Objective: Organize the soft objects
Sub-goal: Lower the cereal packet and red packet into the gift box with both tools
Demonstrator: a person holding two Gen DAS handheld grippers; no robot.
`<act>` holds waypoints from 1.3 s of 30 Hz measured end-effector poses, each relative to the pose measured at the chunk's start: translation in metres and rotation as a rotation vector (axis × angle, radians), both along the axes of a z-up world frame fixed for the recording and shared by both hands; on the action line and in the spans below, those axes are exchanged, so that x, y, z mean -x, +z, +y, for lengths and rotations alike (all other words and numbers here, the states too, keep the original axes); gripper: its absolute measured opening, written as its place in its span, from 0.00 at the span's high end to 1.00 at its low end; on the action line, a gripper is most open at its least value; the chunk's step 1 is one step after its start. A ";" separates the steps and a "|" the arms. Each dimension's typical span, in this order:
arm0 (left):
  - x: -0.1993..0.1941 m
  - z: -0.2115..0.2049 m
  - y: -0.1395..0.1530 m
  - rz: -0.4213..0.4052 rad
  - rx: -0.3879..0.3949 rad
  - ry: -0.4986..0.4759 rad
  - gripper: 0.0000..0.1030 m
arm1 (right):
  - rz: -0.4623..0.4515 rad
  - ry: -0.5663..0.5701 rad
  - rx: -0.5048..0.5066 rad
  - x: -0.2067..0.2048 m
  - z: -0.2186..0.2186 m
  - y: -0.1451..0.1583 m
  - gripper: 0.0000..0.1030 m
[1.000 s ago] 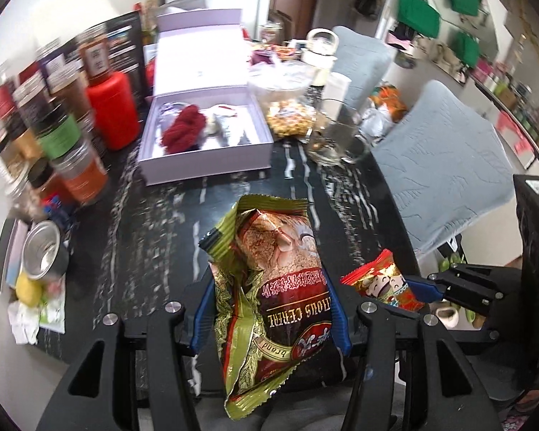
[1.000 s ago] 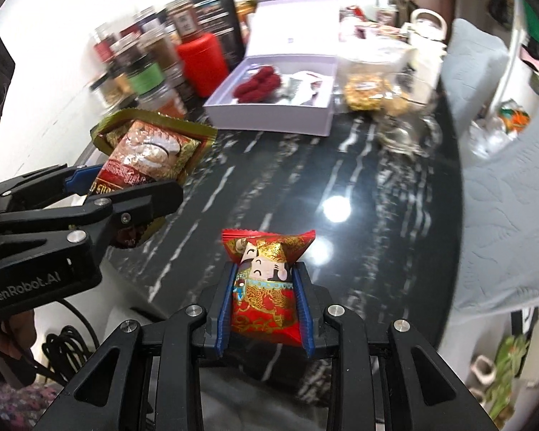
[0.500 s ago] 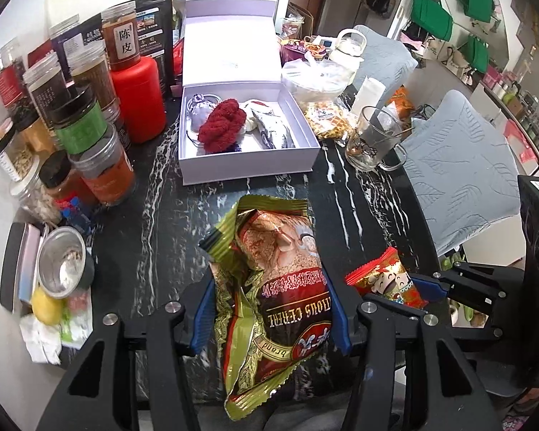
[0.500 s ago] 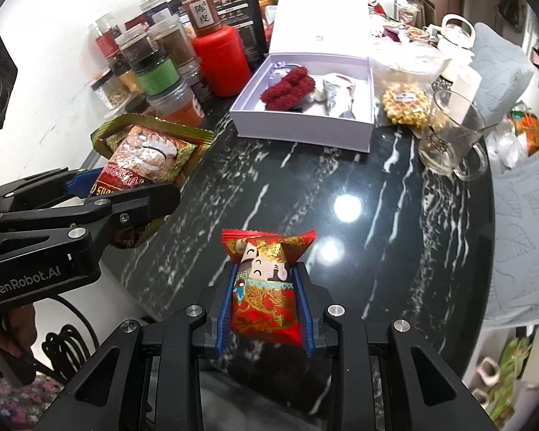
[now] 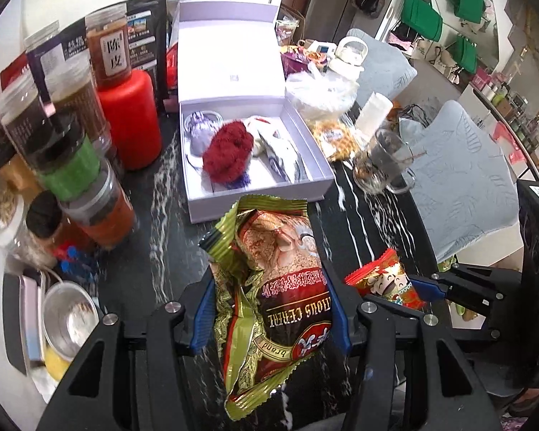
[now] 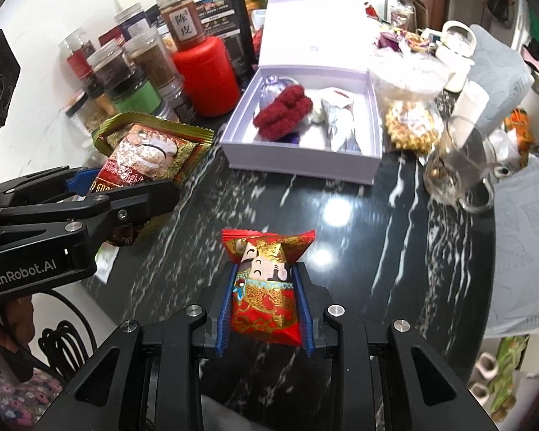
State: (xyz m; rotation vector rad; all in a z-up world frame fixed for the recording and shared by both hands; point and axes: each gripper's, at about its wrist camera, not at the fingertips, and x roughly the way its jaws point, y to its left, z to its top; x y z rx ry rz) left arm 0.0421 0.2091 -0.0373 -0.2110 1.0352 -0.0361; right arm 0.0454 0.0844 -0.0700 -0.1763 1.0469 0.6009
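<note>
A: L gripper [image 5: 269, 309] — pads clamped on both sides of the cereal bag [image 5: 273, 283], green-gold foil, crumpled, held above the black marbled table [image 6: 395, 251]. Top edge of the bag overlaps the near wall of the lilac box [image 5: 255, 197] in the L wrist view.

B: R gripper [image 6: 264, 305]?

A: Pinched tight on the red snack packet [image 6: 266, 287], cartoon face on the front, top seam sticking up past the fingertips. Also off the table.

B: Where's each vs the box?

A: Box sits ahead of both, lid standing open at the back. R packet well short of it; cereal bag nearer, to the L of the box front in the R wrist view. The two grippers are side by side, apart.

B: Box contents?

A: Red fuzzy thing [image 5: 228, 151] middle-left, a silvery pouch [image 6: 337, 122] to its R, something clear and purplish behind — can't tell what.

B: Surroundings?

A: Spice jars [image 5: 72, 151] and a red canister [image 5: 133, 122] stacked L of the box. Glass mug [image 6: 456, 165] to the R.
</note>
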 end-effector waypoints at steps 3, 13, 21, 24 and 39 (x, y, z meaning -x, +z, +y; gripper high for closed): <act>-0.012 0.010 0.005 -0.013 -0.004 -0.003 0.49 | -0.013 -0.004 -0.003 -0.013 0.007 0.007 0.71; -0.057 0.037 0.016 -0.031 0.008 -0.029 0.49 | -0.054 -0.036 -0.001 -0.058 0.022 0.028 0.71; -0.099 0.050 0.024 -0.047 0.016 -0.057 0.49 | -0.059 -0.078 0.000 -0.096 0.029 0.037 0.71; -0.115 0.054 0.026 -0.053 0.016 -0.073 0.49 | -0.051 -0.087 0.004 -0.110 0.032 0.037 0.71; -0.183 0.075 0.026 -0.073 0.036 -0.068 0.49 | -0.094 -0.098 0.014 -0.179 0.048 0.051 0.71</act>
